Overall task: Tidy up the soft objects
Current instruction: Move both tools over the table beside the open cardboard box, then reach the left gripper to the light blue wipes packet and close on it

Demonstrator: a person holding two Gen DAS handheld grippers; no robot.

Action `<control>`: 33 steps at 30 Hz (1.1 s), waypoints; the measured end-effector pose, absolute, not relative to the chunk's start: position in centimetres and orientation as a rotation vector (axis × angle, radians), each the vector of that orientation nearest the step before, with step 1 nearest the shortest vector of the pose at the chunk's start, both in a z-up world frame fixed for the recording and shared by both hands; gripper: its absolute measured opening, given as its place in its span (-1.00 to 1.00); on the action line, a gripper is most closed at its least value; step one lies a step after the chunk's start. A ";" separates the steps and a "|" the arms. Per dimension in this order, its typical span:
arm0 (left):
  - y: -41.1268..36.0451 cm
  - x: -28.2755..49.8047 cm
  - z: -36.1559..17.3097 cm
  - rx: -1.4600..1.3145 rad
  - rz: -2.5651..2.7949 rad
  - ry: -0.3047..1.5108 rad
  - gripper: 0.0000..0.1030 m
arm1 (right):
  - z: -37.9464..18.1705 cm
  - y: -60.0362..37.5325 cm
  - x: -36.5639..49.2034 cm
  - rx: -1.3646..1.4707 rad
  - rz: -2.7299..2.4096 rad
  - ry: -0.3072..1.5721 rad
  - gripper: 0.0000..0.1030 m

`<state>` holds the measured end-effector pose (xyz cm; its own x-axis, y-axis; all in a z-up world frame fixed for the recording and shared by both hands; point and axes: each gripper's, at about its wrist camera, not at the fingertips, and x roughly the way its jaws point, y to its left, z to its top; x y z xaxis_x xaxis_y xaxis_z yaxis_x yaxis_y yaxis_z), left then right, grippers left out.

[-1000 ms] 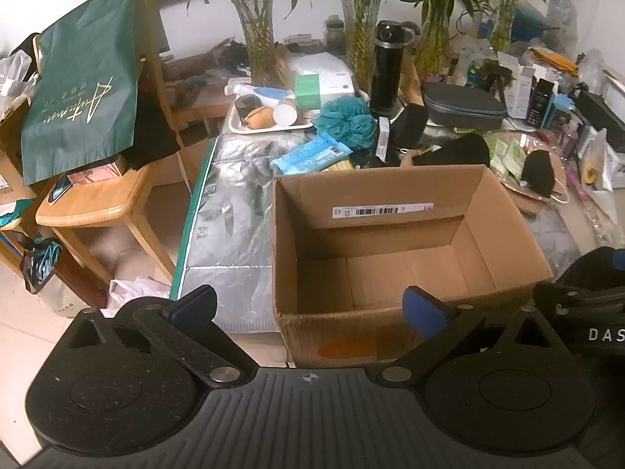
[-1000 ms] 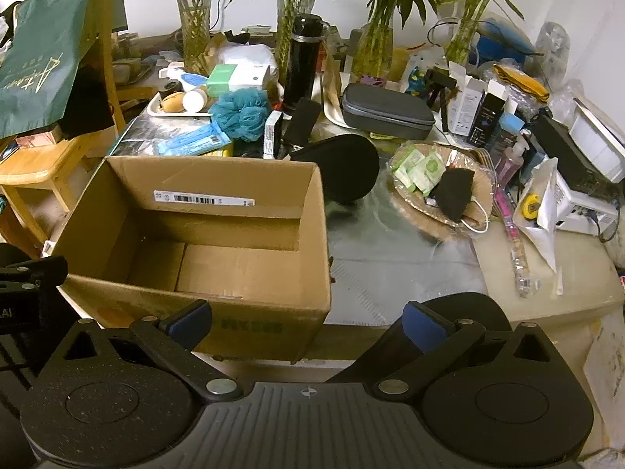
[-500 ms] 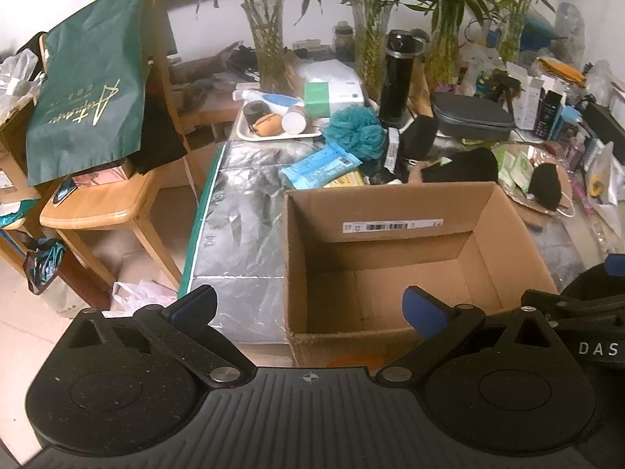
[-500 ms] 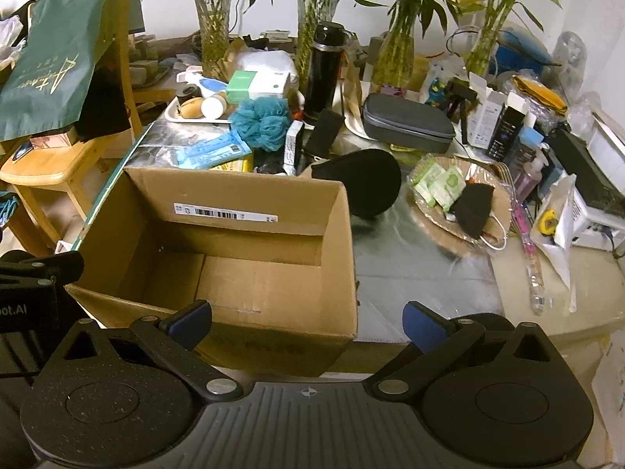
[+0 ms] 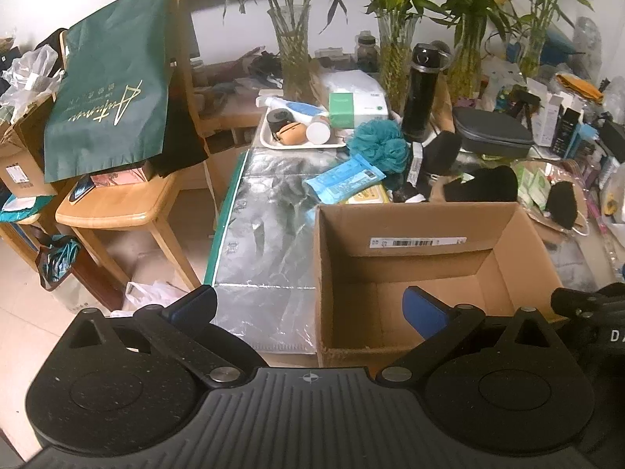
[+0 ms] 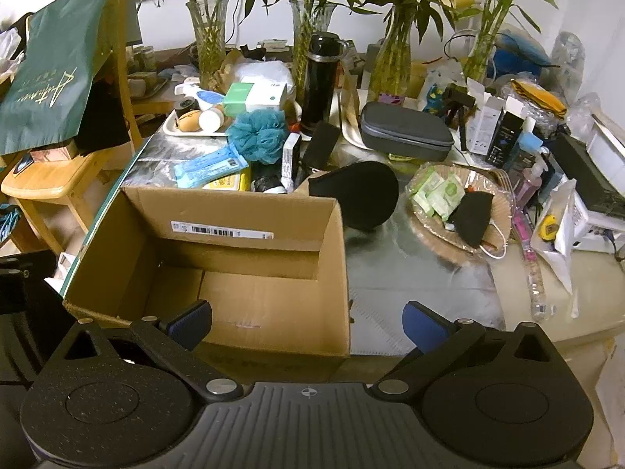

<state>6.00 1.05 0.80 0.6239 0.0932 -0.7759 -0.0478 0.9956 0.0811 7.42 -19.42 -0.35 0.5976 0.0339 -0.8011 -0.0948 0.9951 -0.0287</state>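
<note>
1. Cluttered table (image 6: 422, 293), plants behind; the empty box (image 6: 250, 297) sits at its near edge.
2. Left gripper (image 5: 310, 305) and right gripper (image 6: 306, 320) both gape wide, holding nothing.
3. Probably still the start: next, reach past the box for the teal sponge (image 6: 259, 135).

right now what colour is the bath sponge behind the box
Teal blue; the bath sponge shows best in the right wrist view.

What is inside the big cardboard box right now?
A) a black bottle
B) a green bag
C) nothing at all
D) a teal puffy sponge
C: the cardboard box shows only its bare brown floor in both wrist views; the teal bath pouf sits on the table behind it.
</note>
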 end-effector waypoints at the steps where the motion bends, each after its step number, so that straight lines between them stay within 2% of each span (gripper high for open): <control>1: 1.1 6.0 0.8 0.057 0.081 0.892 1.00 | -0.3 -19.5 7.5 -0.069 0.073 0.927 1.00; 19: 1.9 9.0 0.5 0.045 0.010 0.916 1.00 | -0.2 -23.1 11.1 -0.071 0.054 0.945 1.00; 33: 4.9 13.2 0.5 -0.028 -0.112 0.863 1.00 | -1.0 -28.2 16.1 -0.063 0.025 0.908 1.00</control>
